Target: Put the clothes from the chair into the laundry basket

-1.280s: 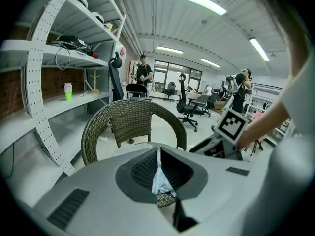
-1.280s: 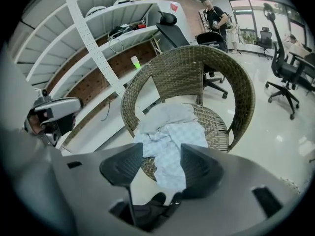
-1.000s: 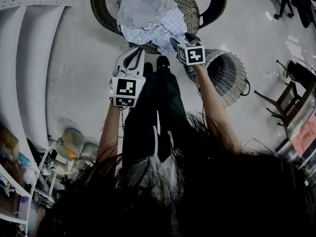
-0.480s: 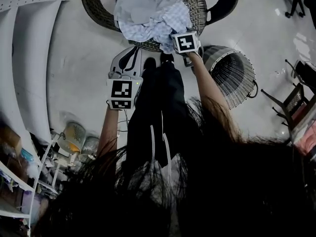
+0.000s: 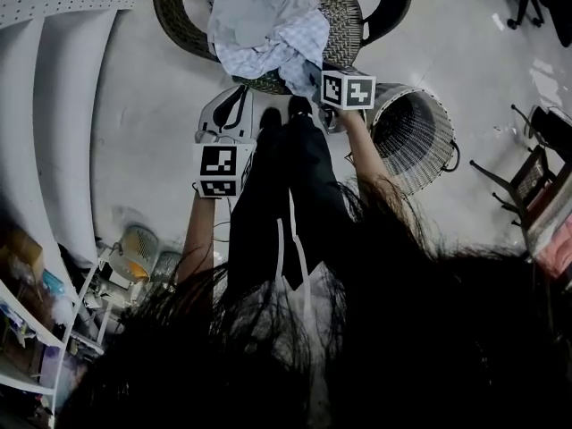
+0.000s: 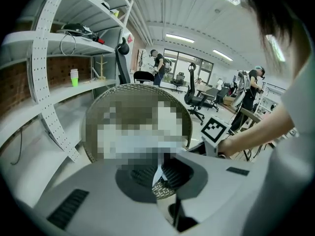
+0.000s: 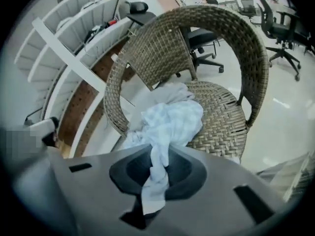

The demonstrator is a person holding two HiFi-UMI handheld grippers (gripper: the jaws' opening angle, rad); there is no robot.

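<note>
One wicker chair (image 5: pixel 347 12) holds a loose pile of clothes (image 5: pixel 255 21), pale blue and white pieces heaped on its seat and spilling towards the front edge. On the near side of the pile lies a light checked garment (image 7: pixel 172 122). A twisted strand of it runs down into the right gripper (image 7: pixel 155 191), whose jaws have just been closing and now pinch that strand, while the rest of the garment rests on the seat. One round openwork laundry basket (image 5: pixel 407 146) stands on the floor just to the right of the chair and beside the right gripper (image 5: pixel 315 77); its inside shows only its own weave. The left gripper (image 5: pixel 234 105) hangs in front of the chair, apart from the clothes, and in the left gripper view its jaws (image 6: pixel 167 195) are pressed together around nothing. There are two grippers, each carrying one cube with black-and-white square markers (image 5: pixel 349 89). White shelving (image 5: pixel 63 105) runs along the left side. In the left gripper view, two people stand far back among office chairs.
</note>
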